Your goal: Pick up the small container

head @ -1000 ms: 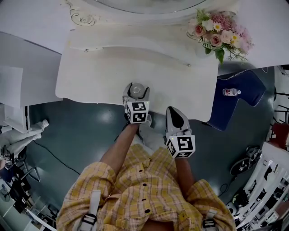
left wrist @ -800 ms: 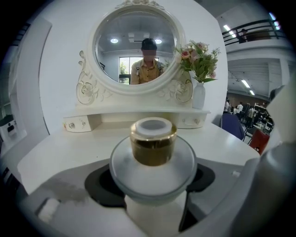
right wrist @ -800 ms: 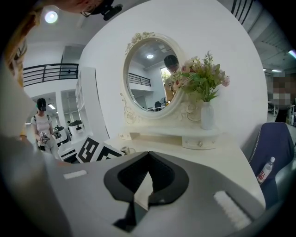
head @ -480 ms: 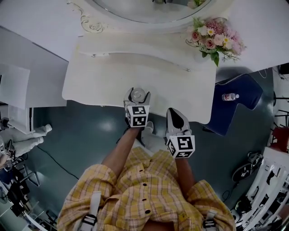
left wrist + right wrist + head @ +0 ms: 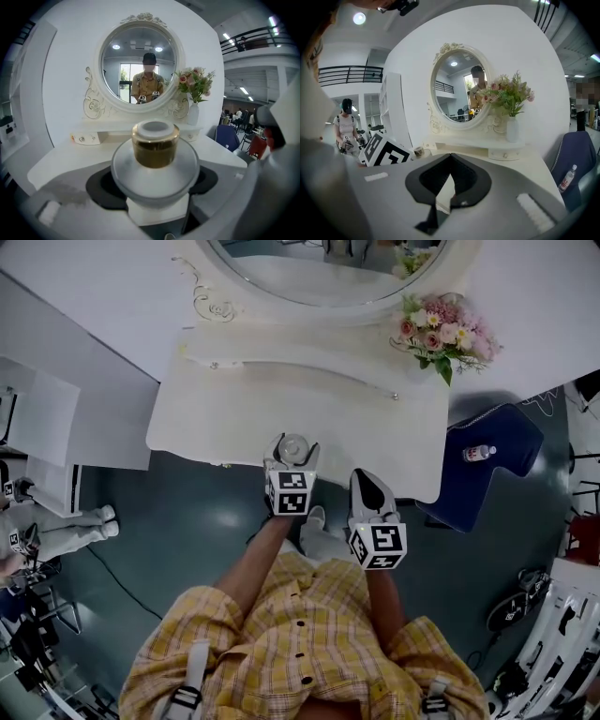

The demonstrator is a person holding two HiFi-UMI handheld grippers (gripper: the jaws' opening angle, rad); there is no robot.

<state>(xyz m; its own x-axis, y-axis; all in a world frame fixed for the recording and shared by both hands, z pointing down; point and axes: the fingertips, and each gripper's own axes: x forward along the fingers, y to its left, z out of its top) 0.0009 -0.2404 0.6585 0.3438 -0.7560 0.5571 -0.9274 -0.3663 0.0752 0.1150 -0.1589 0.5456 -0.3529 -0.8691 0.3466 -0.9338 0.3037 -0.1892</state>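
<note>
The head view is rather dim and bluish, with soft glare patches on the dark floor [image 5: 223,517], and its lines bend toward the edges. Both gripper views are brighter, lit evenly by ceiling lamps [image 5: 359,18], and have black rounded corners. The small container [image 5: 155,144] looks slightly soft, and the near parts of the left gripper [image 5: 157,178] are out of focus.

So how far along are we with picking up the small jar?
Done: the left hand-held gripper has its jaws closed on the sides of the gold-lidded jar. In hand: the lift itself. The jar sits near the front edge of the white table, and I cannot tell whether it has left the surface. Left: raise it clear. The right hand-held gripper is shut and empty.
</note>
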